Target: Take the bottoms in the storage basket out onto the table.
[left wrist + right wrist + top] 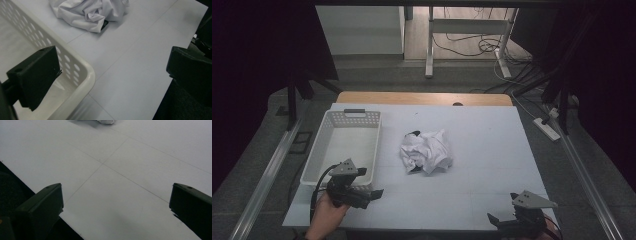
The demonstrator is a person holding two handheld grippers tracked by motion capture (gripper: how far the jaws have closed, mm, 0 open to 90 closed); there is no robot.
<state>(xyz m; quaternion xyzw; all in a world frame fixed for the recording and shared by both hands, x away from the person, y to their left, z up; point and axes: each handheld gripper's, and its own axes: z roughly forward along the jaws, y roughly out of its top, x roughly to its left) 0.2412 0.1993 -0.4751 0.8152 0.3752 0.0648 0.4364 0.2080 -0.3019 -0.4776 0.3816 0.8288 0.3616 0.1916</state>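
Roughly at the middle of the table (492, 150) lies a crumpled white cloth (427, 151), a soft heap of folds and creases with a small dark piece peeking out at its near edge and another at its far left. Just to the left of the cloth, with a strip of bare surface between them, stands a white plastic basket (319, 150), rectangular, with rounded corners, walls pierced by rows of oval holes and a handle slot at its far end. Nearer the person than the cloth and to its left, the left gripper (373, 193) hovers over the basket's near right corner, held in a hand (328, 216); its black jaws stand wide apart, one over the basket's inside, the other out over the table. Nearer than the cloth and to its right, the right gripper (493, 219) sits at the table's front edge, its jaws also spread wide with nothing between them. Beneath the cloth the tabletop is a smooth, matte pale sheet crossed by thin seams, with a wooden strip showing at the far edge. Beyond it are grey floor, metal rails, dark curtains and loose cables.
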